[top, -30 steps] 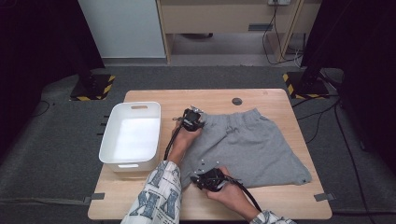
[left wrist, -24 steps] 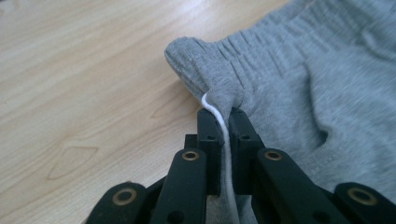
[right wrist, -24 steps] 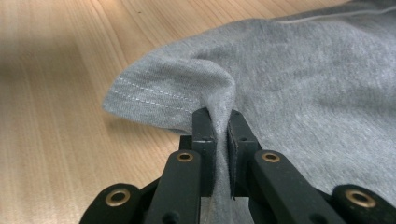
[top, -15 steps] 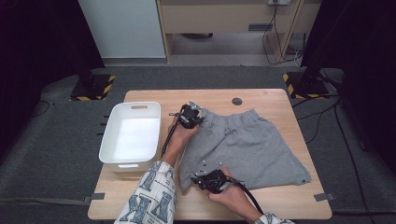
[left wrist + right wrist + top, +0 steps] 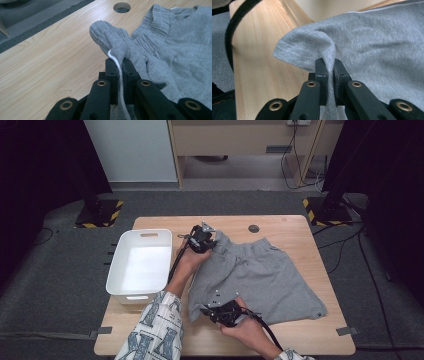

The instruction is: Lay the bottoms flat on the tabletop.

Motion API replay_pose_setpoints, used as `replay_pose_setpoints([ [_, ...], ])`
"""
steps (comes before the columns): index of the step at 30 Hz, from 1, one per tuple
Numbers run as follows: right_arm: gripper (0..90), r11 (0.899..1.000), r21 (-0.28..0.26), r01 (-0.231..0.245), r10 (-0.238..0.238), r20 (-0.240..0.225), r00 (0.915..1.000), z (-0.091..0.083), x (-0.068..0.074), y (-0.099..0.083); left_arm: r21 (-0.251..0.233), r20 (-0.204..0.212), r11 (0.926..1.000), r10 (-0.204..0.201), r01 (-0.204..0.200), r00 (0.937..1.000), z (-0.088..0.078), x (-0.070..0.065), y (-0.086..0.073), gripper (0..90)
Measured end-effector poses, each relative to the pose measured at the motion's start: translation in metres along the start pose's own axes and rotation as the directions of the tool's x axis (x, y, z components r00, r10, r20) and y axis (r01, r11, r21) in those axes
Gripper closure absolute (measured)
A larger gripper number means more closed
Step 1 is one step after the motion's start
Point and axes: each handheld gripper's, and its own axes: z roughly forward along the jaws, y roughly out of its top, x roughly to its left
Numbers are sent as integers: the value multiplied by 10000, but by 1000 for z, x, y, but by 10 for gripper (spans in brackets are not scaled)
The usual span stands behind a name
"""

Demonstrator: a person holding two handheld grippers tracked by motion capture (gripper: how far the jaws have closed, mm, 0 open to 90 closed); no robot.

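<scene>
Two hand-held grippers, left (image 5: pixel 119 66) and right (image 5: pixel 330 66), clamped tight on my grey shorts (image 5: pixel 260 275); thin pinches, cloth may slip.

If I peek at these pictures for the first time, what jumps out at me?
A pair of soft grey fabric shorts is spread over the light wooden table. The left gripper pinches the waistband corner, and the right gripper pinches a leg hem. A white plastic tub sits at the table's left end.
</scene>
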Motion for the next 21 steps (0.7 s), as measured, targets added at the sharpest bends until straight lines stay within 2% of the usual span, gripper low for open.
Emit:
replay_pose_setpoints([
  [10, 854, 9995, -281, 122, -126, -138, 9998, -3, 5, 14, -33, -14, 9999, -170, 170, 9999, -11, 11, 1, 855],
  [21, 854, 9990, -407, 193, -201, -188, 9996, -5, 8, 23, -176, 20, 9996, -228, 228, 9997, -21, 15, 2, 855],
])
